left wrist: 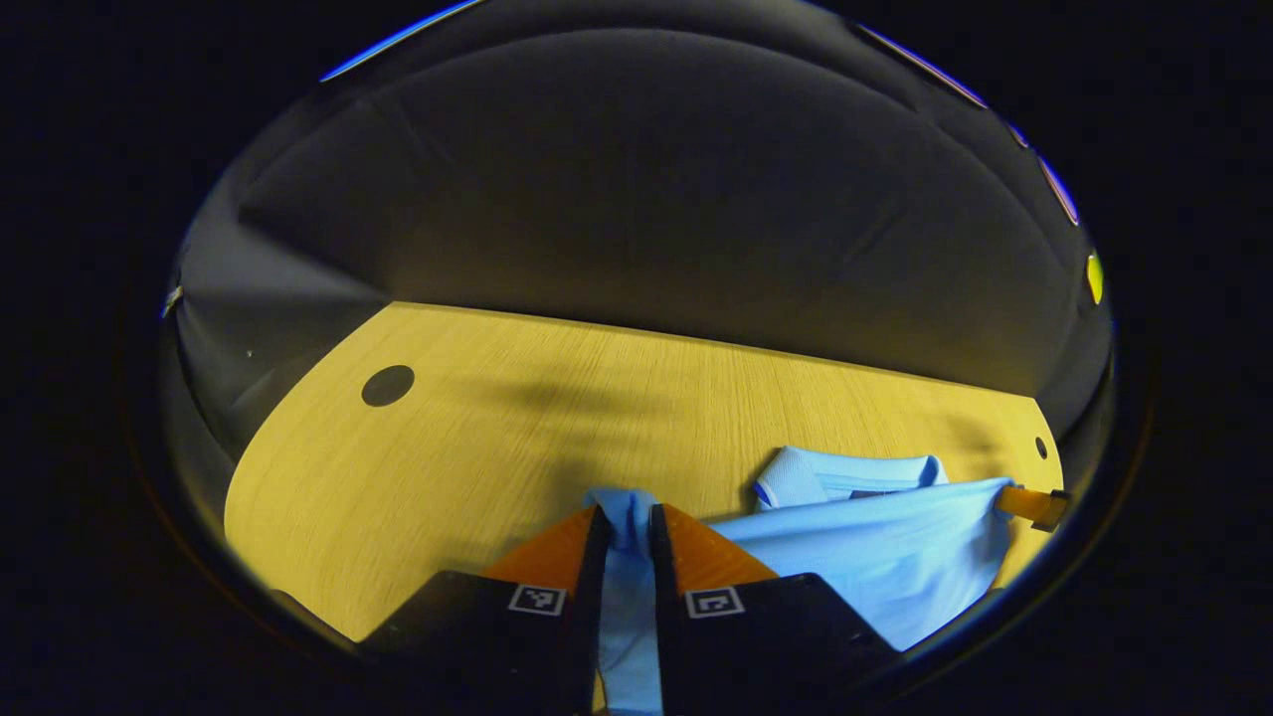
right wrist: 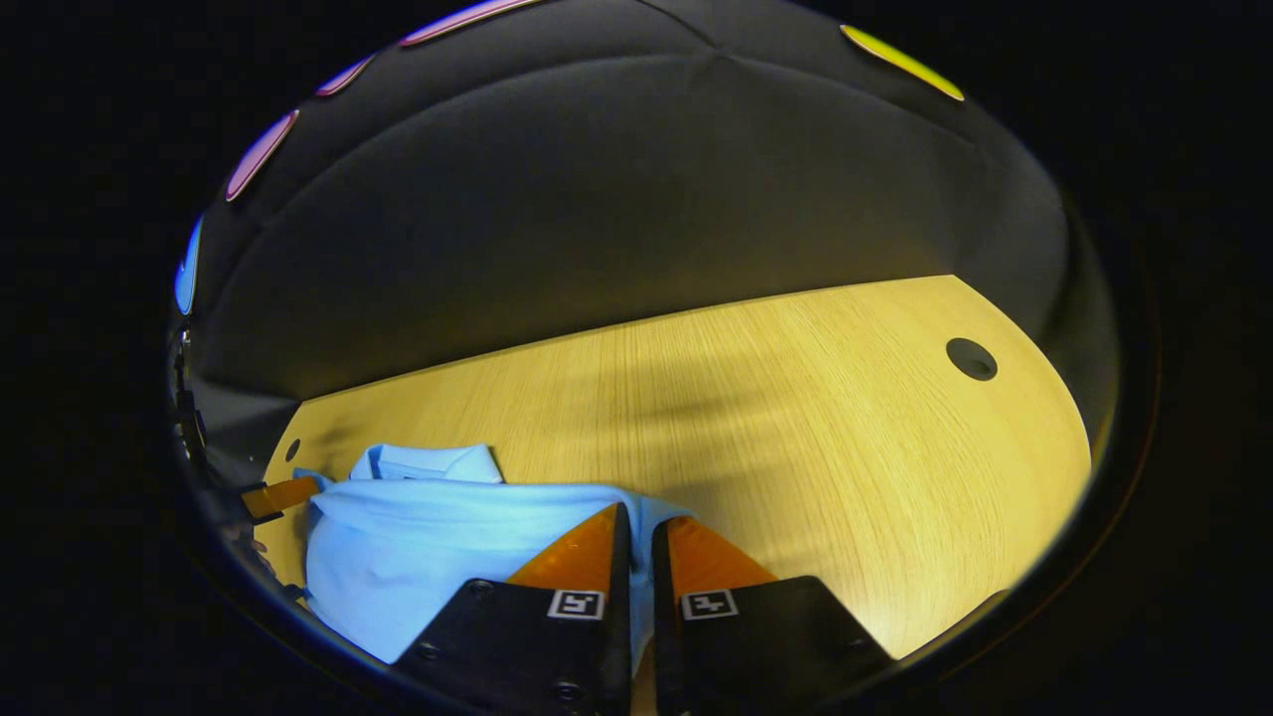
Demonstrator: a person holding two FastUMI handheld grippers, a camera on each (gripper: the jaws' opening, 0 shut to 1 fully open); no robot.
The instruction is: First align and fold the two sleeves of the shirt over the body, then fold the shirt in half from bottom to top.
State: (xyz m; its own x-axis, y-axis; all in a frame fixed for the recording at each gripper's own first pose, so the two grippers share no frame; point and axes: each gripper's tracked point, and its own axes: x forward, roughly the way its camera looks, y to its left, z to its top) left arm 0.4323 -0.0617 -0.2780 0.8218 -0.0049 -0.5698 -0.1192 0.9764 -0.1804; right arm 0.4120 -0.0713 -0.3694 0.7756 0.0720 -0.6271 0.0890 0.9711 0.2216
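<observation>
A light blue shirt (left wrist: 885, 547) lies on the wooden table (left wrist: 477, 438), its collar (left wrist: 845, 475) toward the far edge. My left gripper (left wrist: 629, 517) is shut on a bunched edge of the shirt, and cloth runs down between its fingers. In the left gripper view, the right gripper's fingertip (left wrist: 1034, 505) shows at the shirt's far corner. In the right gripper view, my right gripper (right wrist: 636, 522) is shut on the shirt (right wrist: 418, 557) at its near edge, with the collar (right wrist: 428, 462) behind. The left gripper's fingertip (right wrist: 283, 494) pinches the shirt's other corner there.
The table has a round cable hole (left wrist: 388, 385) at one side and another (right wrist: 971, 358) at the other. A smaller hole (left wrist: 1040, 447) sits near the shirt. Black cloth wall (left wrist: 636, 199) rises behind the table's far edge.
</observation>
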